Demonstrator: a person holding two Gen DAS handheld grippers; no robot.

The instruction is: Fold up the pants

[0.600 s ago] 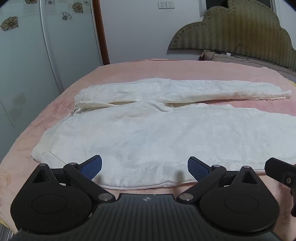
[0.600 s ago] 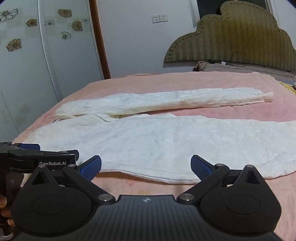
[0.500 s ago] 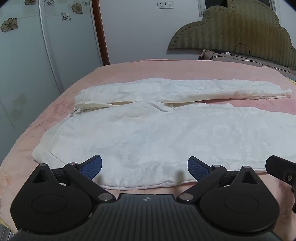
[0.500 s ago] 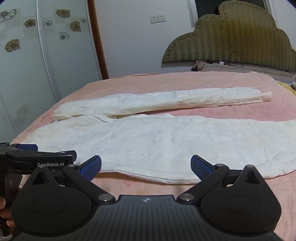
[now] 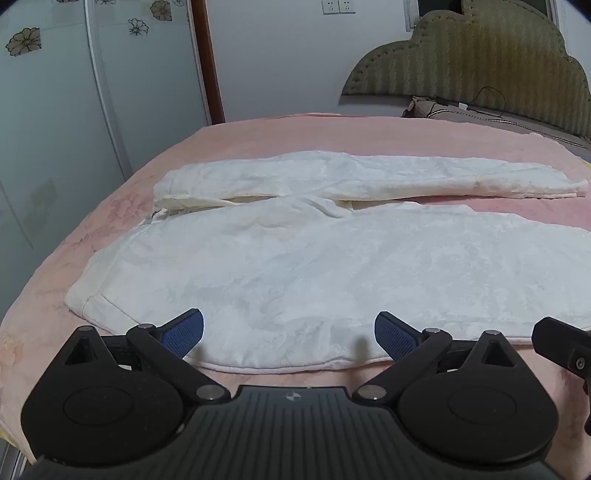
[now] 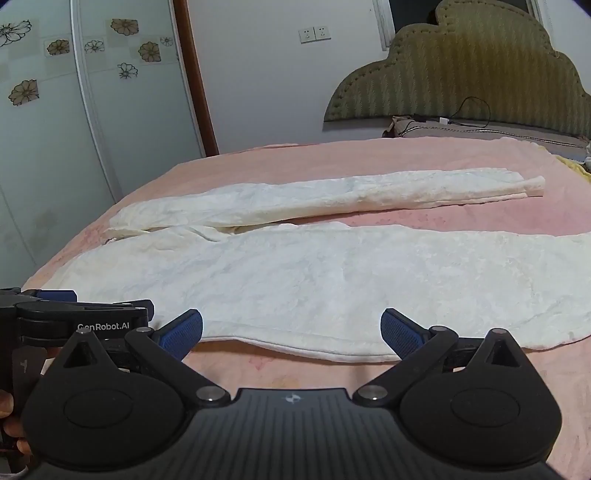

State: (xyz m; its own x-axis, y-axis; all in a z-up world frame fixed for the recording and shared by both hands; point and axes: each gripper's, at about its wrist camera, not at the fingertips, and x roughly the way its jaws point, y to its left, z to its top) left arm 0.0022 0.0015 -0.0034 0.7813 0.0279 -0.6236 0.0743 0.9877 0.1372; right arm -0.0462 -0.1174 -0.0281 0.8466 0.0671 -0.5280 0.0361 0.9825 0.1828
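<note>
Lying flat, white pants, legs apart

A pink bed cover with a faint floral pattern spans the work surface, and an olive-green scalloped headboard with stud trim stands at its far right end. A brown pillow lies below the headboard with a black cable draped across it. On the left stand pale wardrobe doors bearing flower decals, bordered by a brown wooden frame, and a double wall socket is mounted on the white wall.
</note>
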